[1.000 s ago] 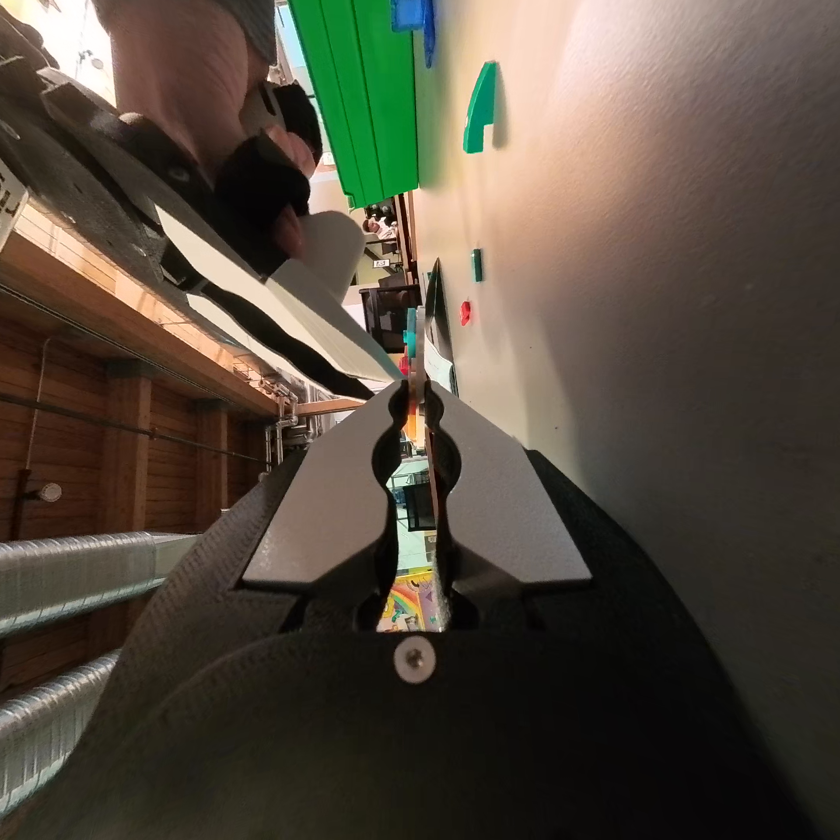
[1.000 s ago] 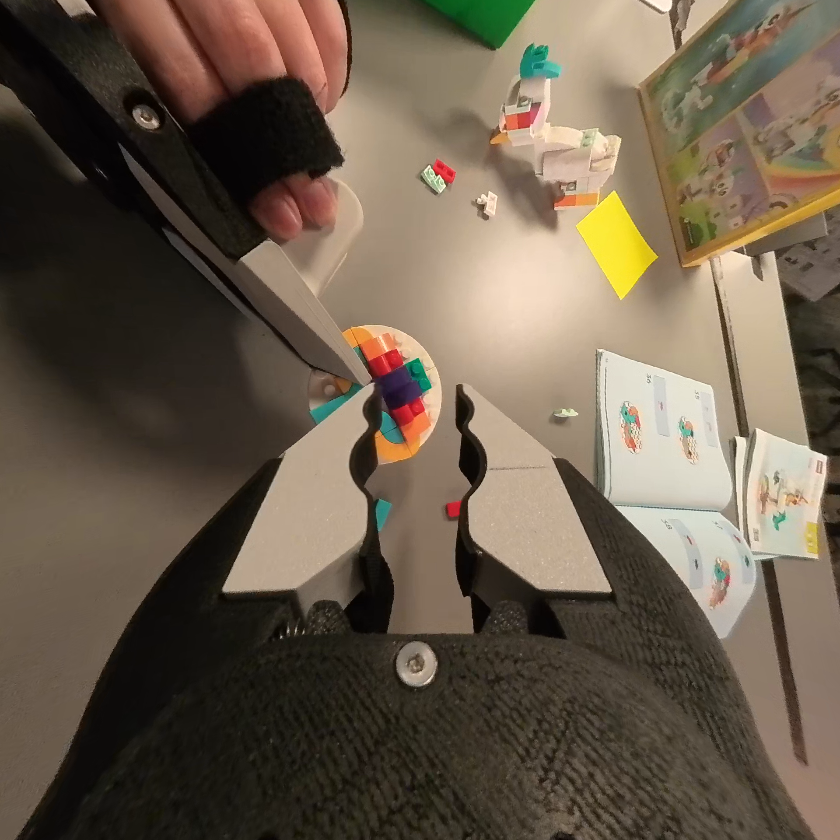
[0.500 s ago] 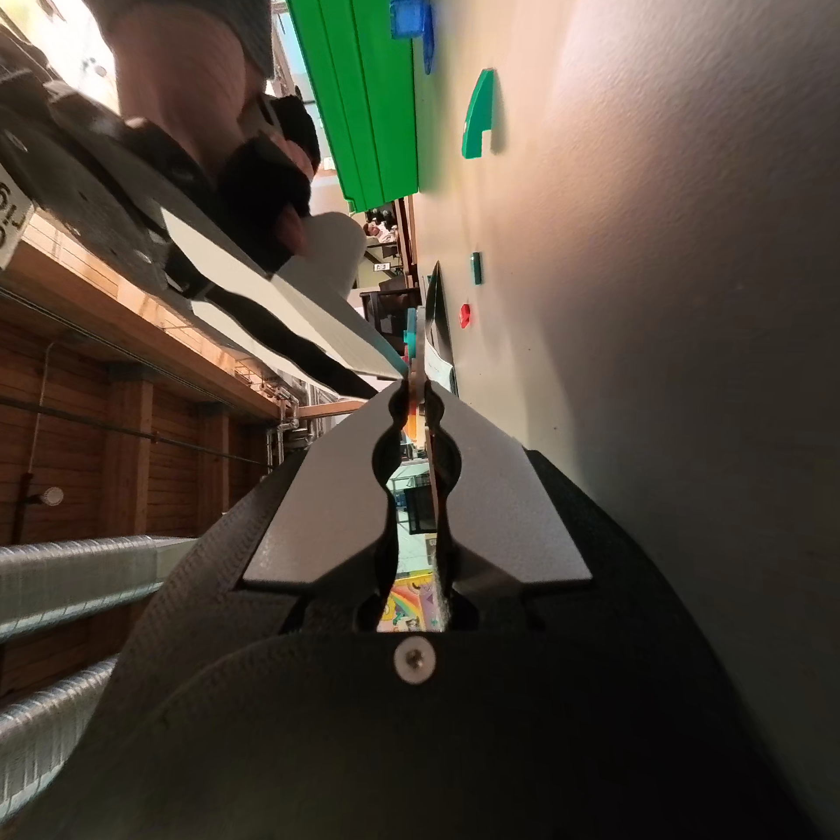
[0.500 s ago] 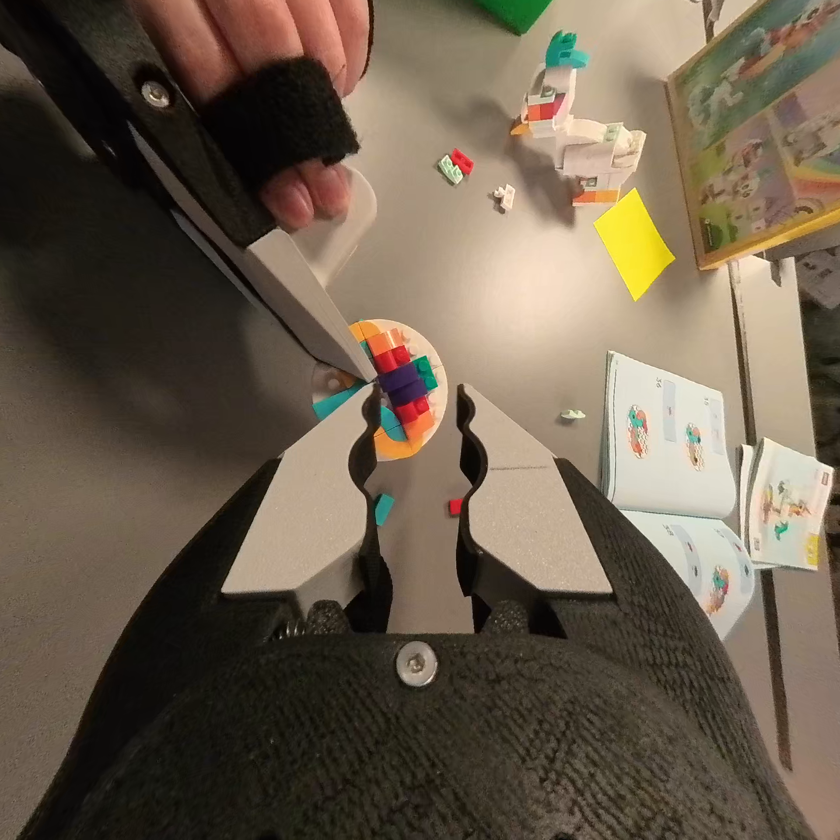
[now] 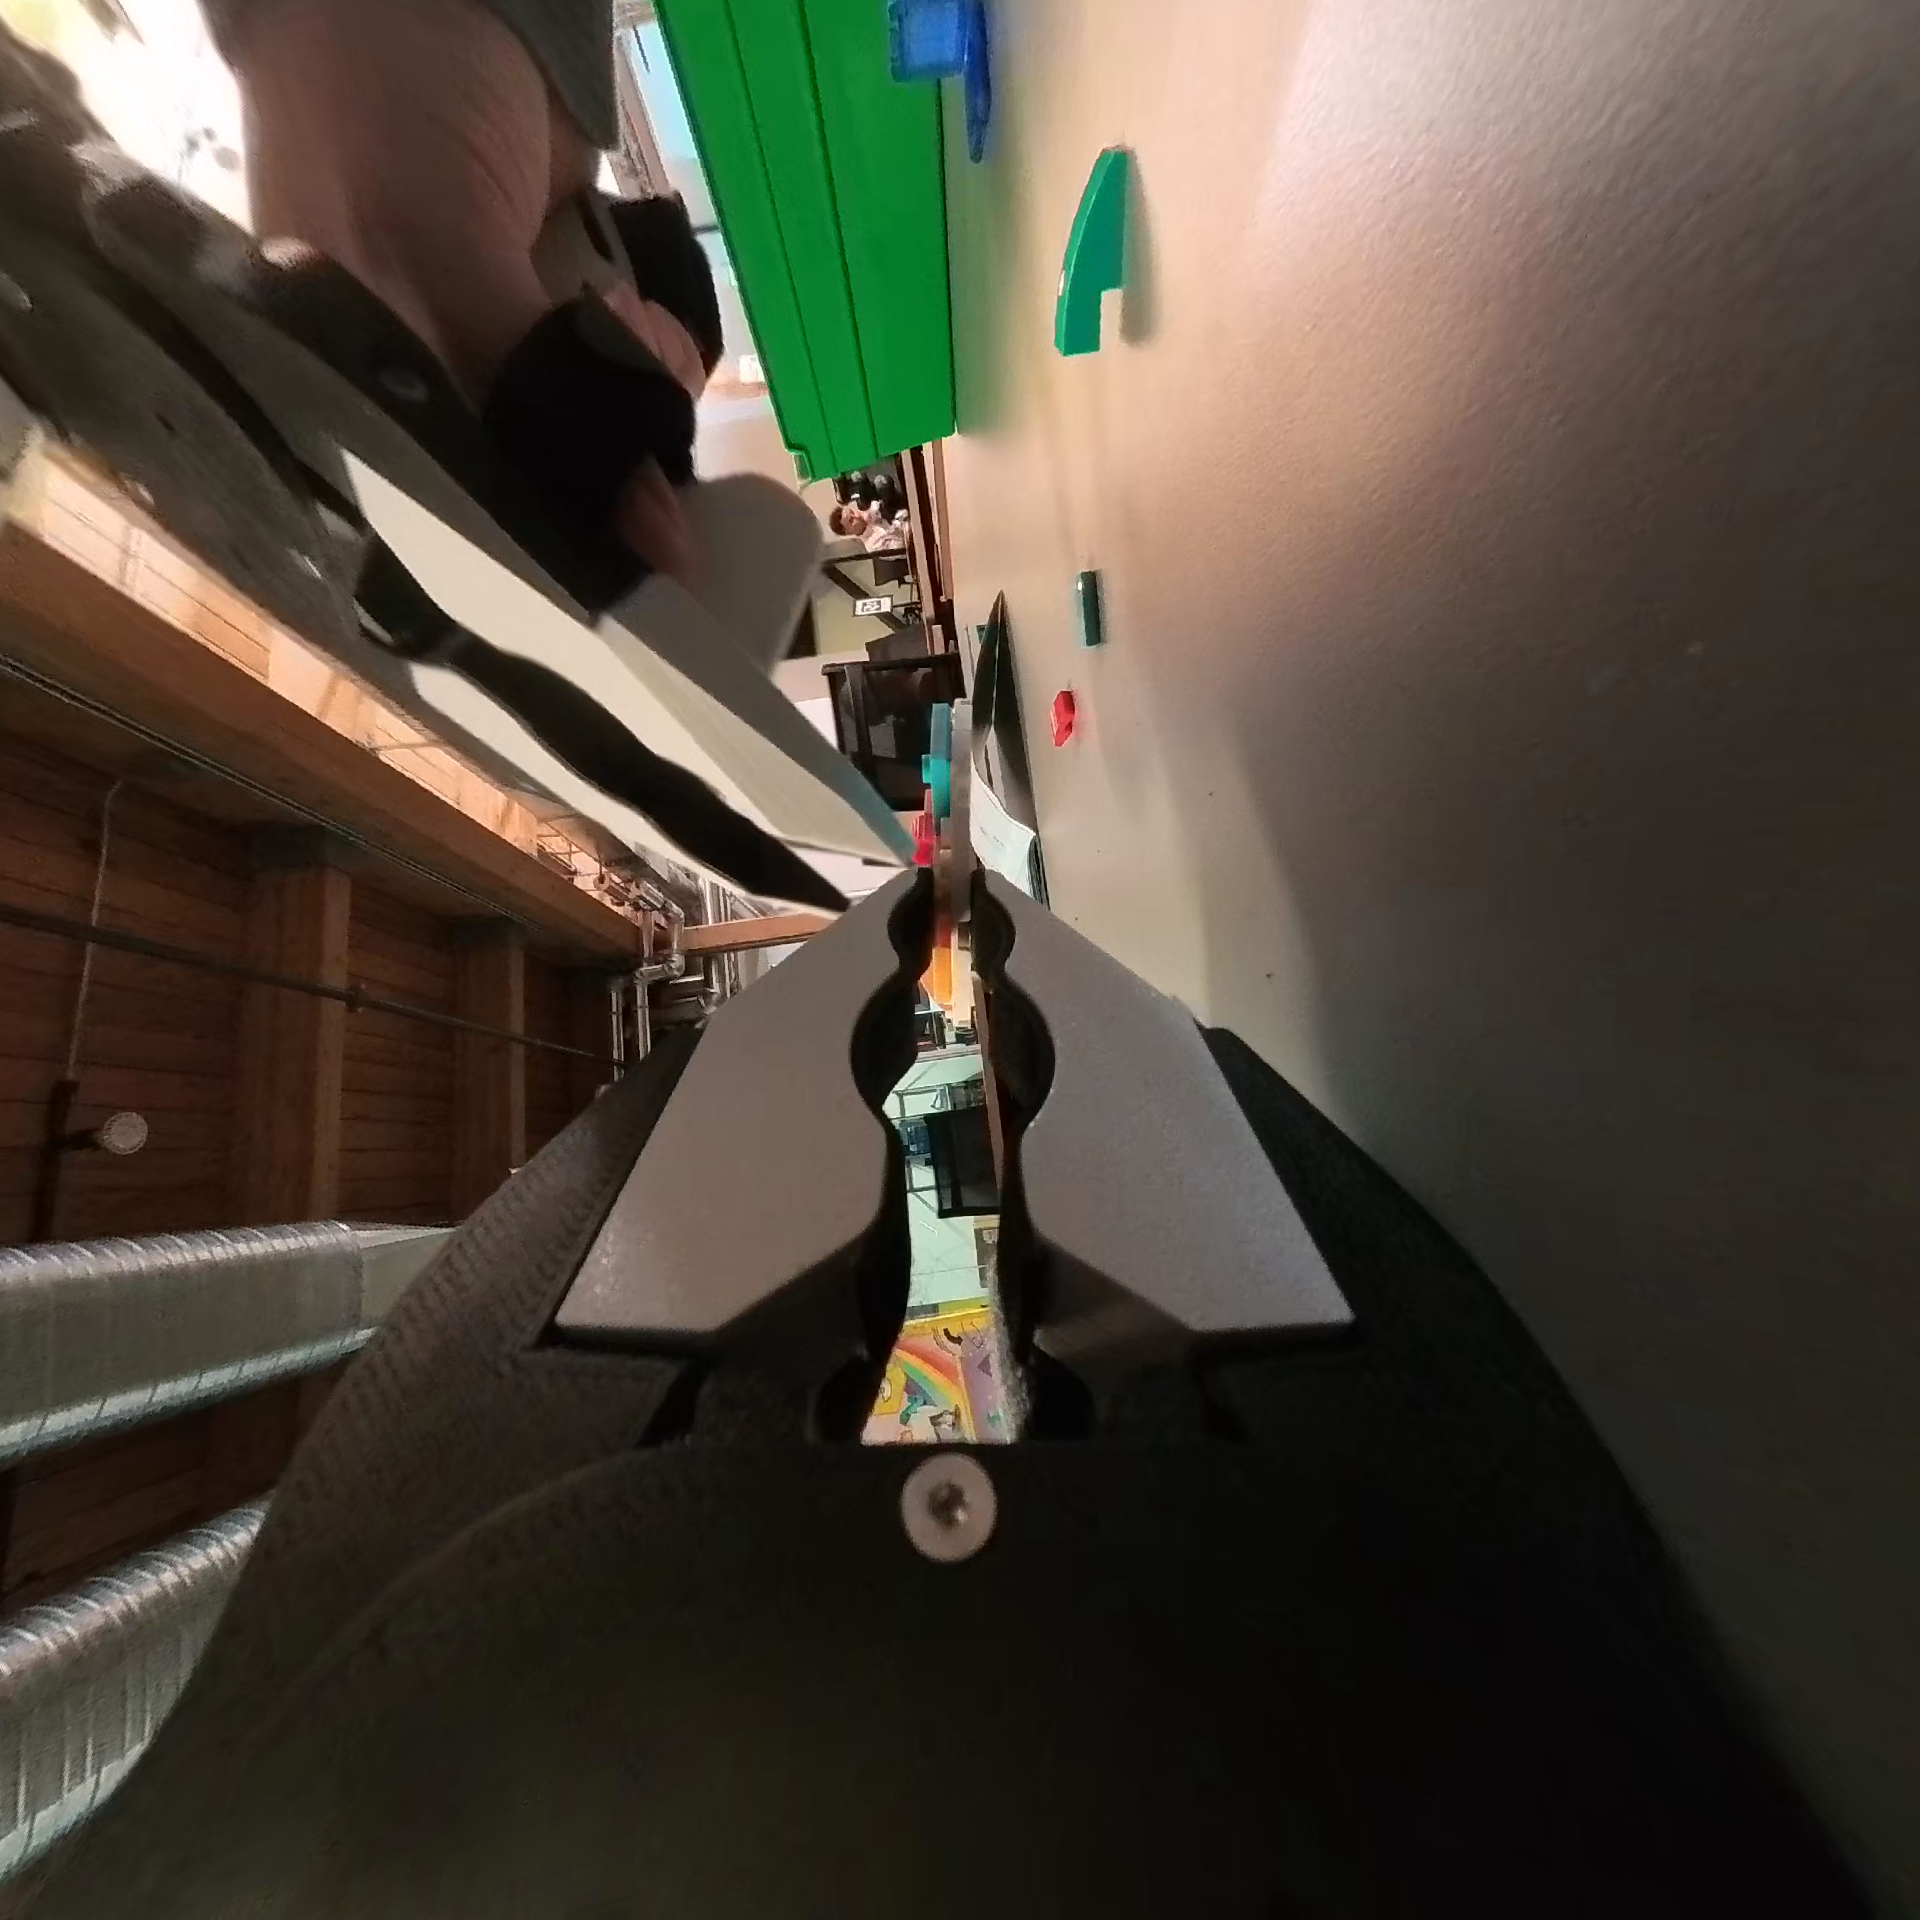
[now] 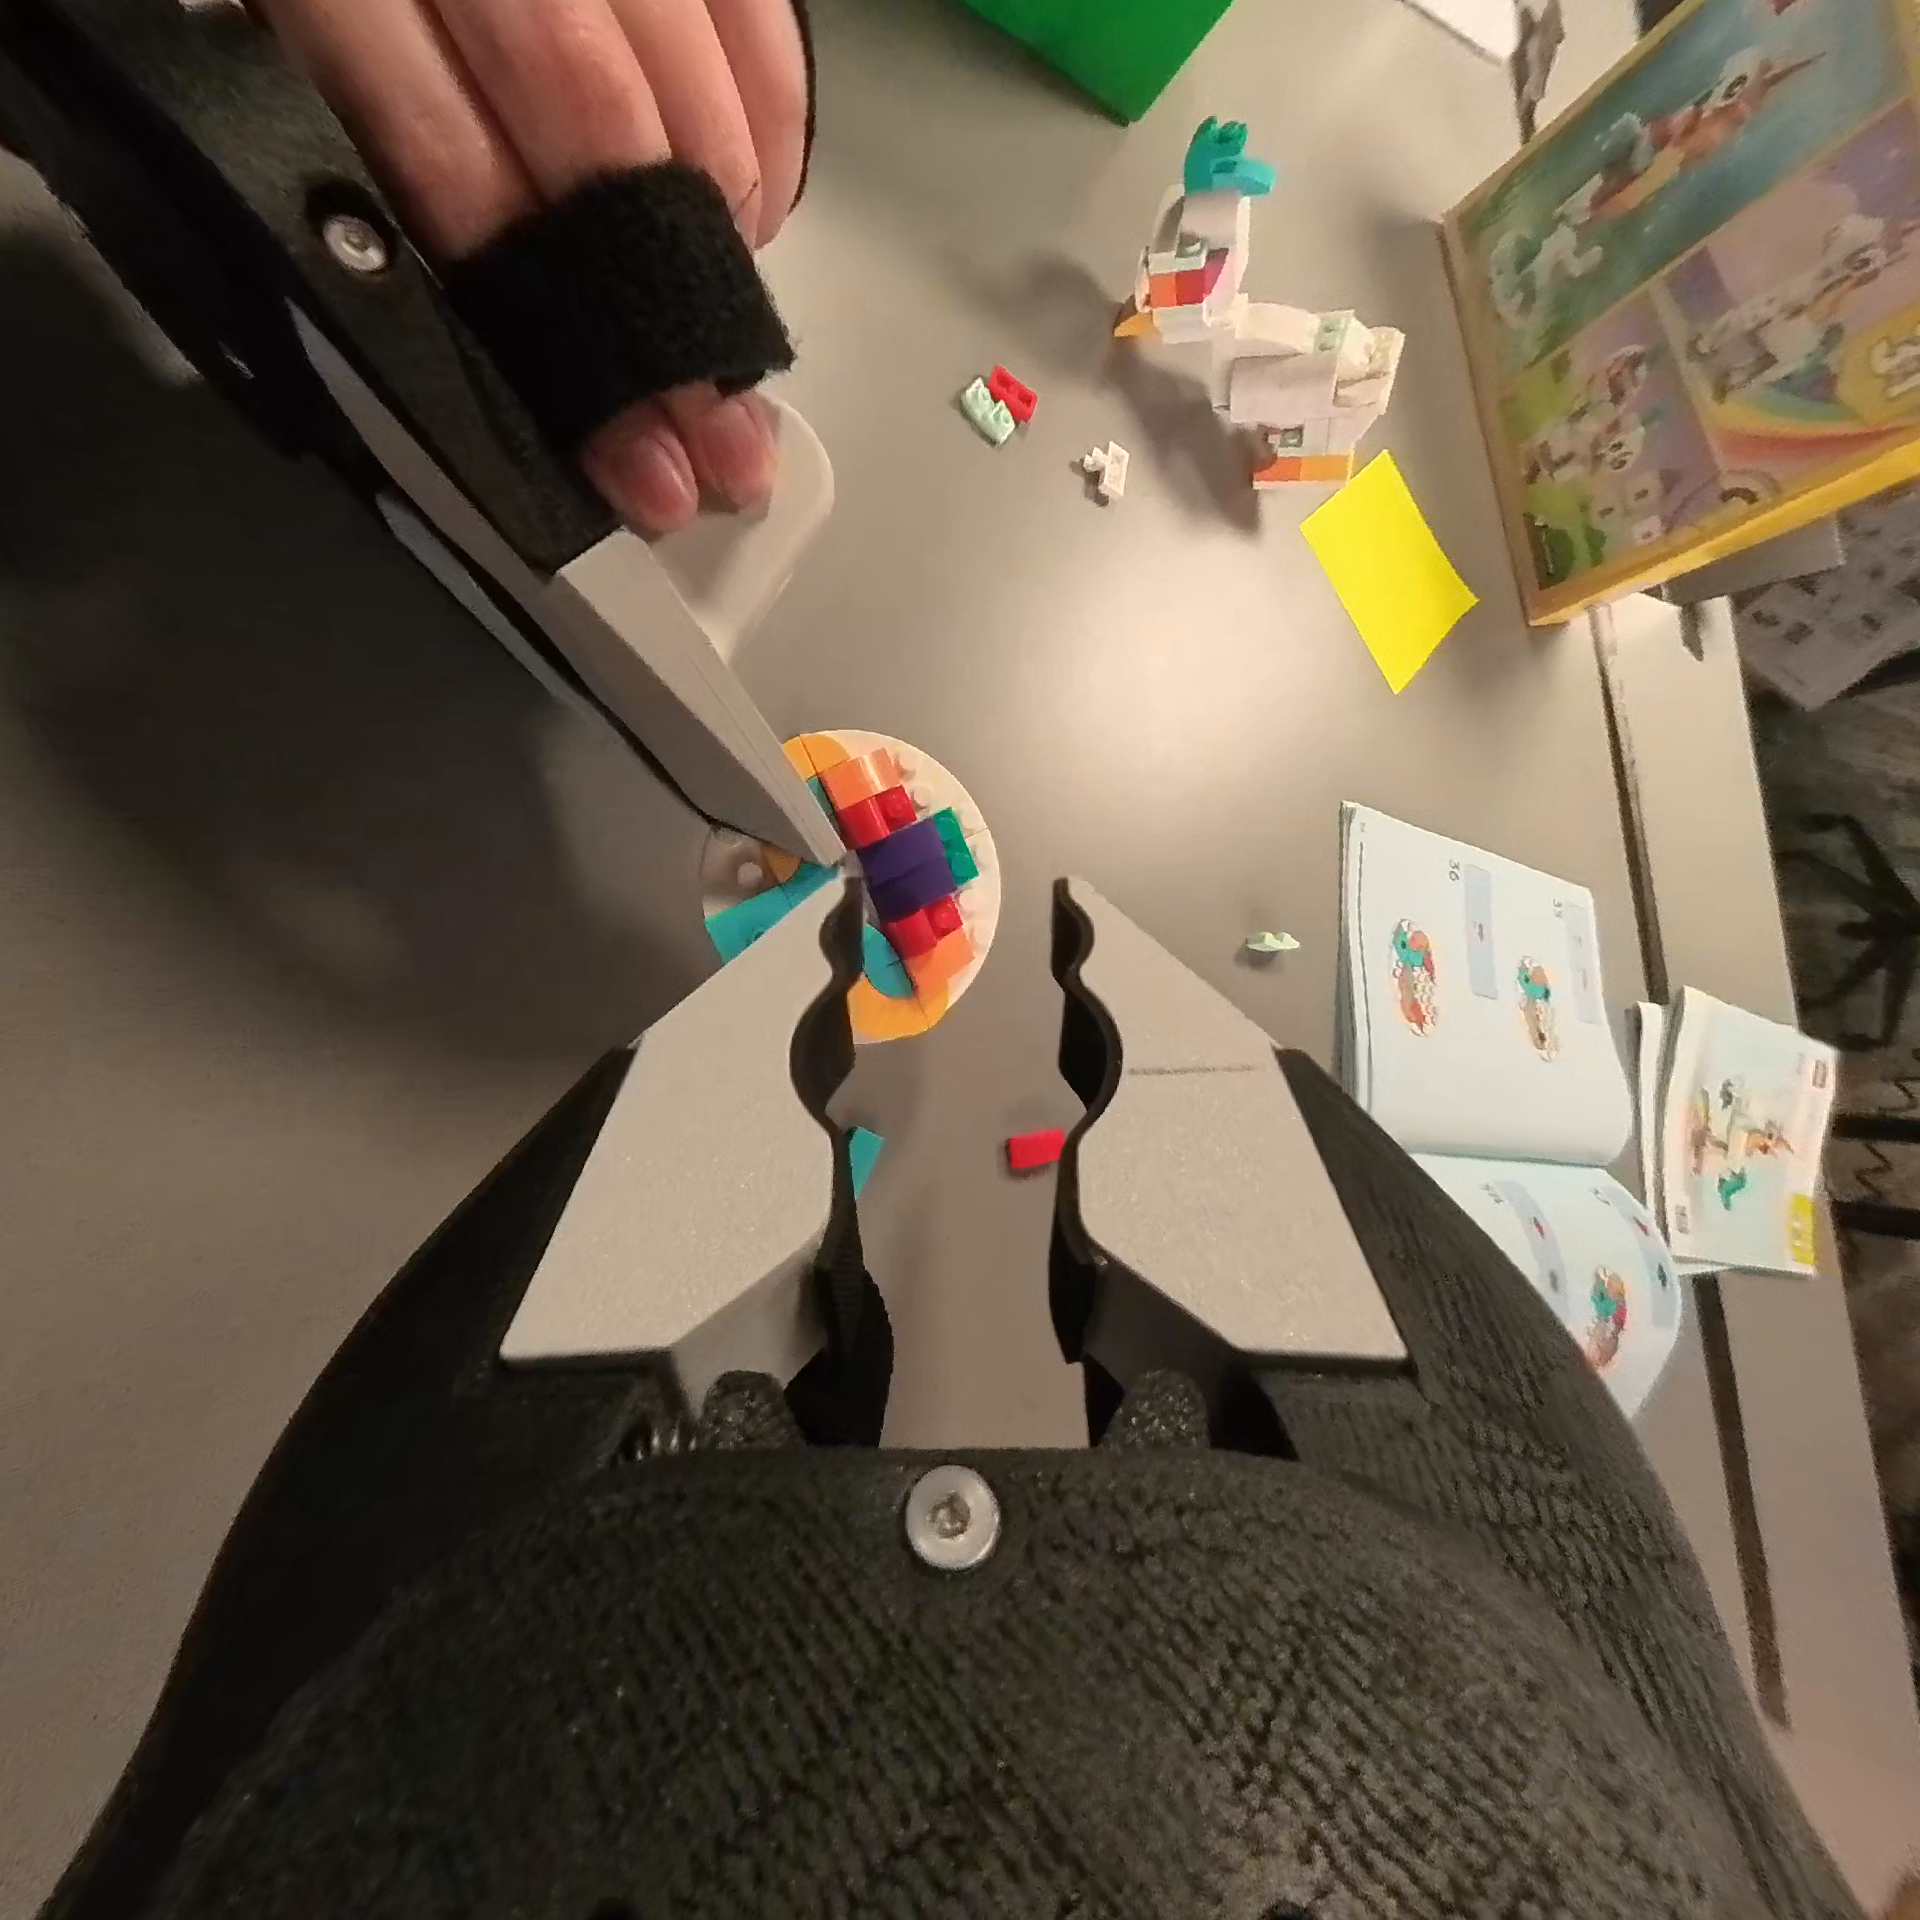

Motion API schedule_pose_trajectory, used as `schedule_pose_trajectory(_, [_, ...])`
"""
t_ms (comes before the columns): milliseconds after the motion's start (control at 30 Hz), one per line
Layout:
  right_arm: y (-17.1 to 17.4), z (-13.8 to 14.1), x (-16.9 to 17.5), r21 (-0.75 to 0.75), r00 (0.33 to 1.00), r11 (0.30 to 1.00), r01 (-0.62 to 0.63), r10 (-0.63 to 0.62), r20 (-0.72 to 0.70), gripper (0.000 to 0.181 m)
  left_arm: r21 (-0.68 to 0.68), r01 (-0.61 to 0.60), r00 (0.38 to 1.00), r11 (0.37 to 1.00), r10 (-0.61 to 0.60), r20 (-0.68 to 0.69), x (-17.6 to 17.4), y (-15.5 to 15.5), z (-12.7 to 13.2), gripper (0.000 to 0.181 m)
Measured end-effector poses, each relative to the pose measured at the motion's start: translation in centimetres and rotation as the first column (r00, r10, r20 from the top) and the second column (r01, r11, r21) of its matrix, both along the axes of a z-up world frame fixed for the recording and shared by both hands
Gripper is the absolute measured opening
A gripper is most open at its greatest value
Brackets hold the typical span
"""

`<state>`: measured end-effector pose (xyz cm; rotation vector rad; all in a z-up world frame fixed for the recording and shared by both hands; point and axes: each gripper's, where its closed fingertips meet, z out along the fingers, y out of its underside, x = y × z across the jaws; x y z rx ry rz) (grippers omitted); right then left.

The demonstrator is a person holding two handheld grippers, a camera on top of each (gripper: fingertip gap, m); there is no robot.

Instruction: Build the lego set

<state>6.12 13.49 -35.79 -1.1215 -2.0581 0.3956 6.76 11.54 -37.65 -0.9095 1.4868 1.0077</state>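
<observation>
Left tongs [image 5: 948, 891] clamp round plate [image 6: 971, 883] edge; right tongs [image 6: 956, 904] agape above. Step: steadying plate. Next: fetch red brick [image 6: 1034, 1150] lying between right fingers.

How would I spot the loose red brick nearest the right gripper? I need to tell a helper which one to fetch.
Start at the round colourful lego disc in the middle of the grey table. Come back toward the right gripper: the small red brick lies flat and alone on bare table, touching the inner edge of one finger. The other loose red piece sits farther off, against a mint one.
</observation>
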Motion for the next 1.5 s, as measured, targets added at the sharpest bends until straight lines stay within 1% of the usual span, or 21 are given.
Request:
schedule_pose_trajectory(67, [-0.1, 0.7, 0.3, 0.007, 0.998, 1.0, -0.018, 0.018, -0.058, 0.045, 0.002, -0.003, 1.0, 1.0, 0.003, -0.001, -0.1, 0.1, 0.0, 0.005])
schedule_pose_trajectory(133, [-0.3, 1.3, 0.6, 0.056, 0.991, 0.997, -0.044, 0.051, -0.122, 0.061, 0.004, -0.003, 1.0, 1.0, 0.003, 0.003, -0.1, 0.1, 0.1, 0.005])
schedule_pose_trajectory(233, [-0.6, 0.6, 0.9, 0.18, 0.984, 0.98, -0.081, 0.107, -0.14, 0.088, 0.012, -0.013, 1.0, 1.0, 0.013, 0.008, -0.2, 0.2, 0.2, 0.005])
schedule_pose_trajectory(333, [-1.1, -0.7, 1.2, 0.29, 0.984, 0.949, -0.121, 0.153, -0.091, 0.091, 0.025, -0.032, 0.999, 0.999, 0.031, 0.044, -0.6, 0.4, 0.9, 0.005])
schedule_pose_trajectory(400, [-1.1, -0.8, 1.0, 0.359, 0.981, 0.925, -0.129, 0.172, -0.09, 0.089, 0.036, -0.047, 0.997, 0.998, 0.045, 0.064, -0.9, 0.6, 1.4, 0.005])
schedule_pose_trajectory(433, [-0.9, -0.6, 0.8, 0.399, 0.979, 0.909, -0.121, 0.174, -0.101, 0.085, 0.039, -0.052, 0.996, 0.998, 0.049, 0.074, -1.1, 0.6, 1.6, 0.005])
schedule_pose_trajectory(567, [-0.5, -0.1, -0.6, 0.58, 0.973, 0.812, -0.067, 0.182, -0.143, 0.059, 0.049, -0.053, 0.994, 0.997, 0.048, 0.101, -1.2, 0.5, 2.2, 0.005])
schedule_pose_trajectory(633, [-0.6, 0.0, -1.3, 0.65, 0.969, 0.758, -0.052, 0.196, -0.151, 0.043, 0.05, -0.051, 0.994, 0.997, 0.046, 0.103, -1.1, 0.5, 2.2, 0.005])
schedule_pose_trajectory(667, [-0.6, 0.3, -1.6, 0.678, 0.964, 0.734, -0.038, 0.205, -0.168, 0.039, 0.048, -0.052, 0.993, 0.997, 0.047, 0.105, -1.2, 0.5, 2.1, 0.005])
schedule_pose_trajectory(700, [-0.7, 0.4, -1.8, 0.689, 0.96, 0.724, -0.034, 0.215, -0.179, 0.035, 0.046, -0.051, 0.993, 0.998, 0.046, 0.106, -1.2, 0.5, 2.1, 0.005])
schedule_pose_trajectory(833, [-0.3, 0.4, -2.3, 0.672, 0.961, 0.741, -0.001, 0.186, -0.203, 0.03, 0.044, -0.054, 0.993, 0.998, 0.048, 0.112, -1.2, 0.5, 2.1, 0.005])
schedule_pose_trajectory(967, [-0.1, 0.3, -2.4, 0.685, 0.961, 0.729, 0.002, 0.189, -0.204, 0.025, 0.037, -0.059, 0.991, 0.998, 0.054, 0.122, -1.5, 0.6, 2.2, 0.005])
schedule_pose_trajectory(1133, [0.2, -0.4, -2.6, 0.694, 0.965, 0.72, -0.005, 0.184, -0.184, 0.031, 0.036, -0.059, 0.991, 0.998, 0.054, 0.124, -1.5, 0.6, 2.2, 0.005])
schedule_pose_trajectory(1333, [0.1, -0.2, -2.7, 0.704, 0.959, 0.71, 0.005, 0.195, -0.204, 0.027, 0.035, -0.055, 0.991, 0.998, 0.05, 0.122, -1.4, 0.6, 2.1, 0.005])
schedule_pose_trajectory(1500, [0.0, -0.1, -2.8, 0.726, 0.957, 0.688, 0.013, 0.203, -0.209, 0.021, 0.032, -0.049, 0.991, 0.998, 0.045, 0.122, -1.3, 0.5, 2.0, 0.005])
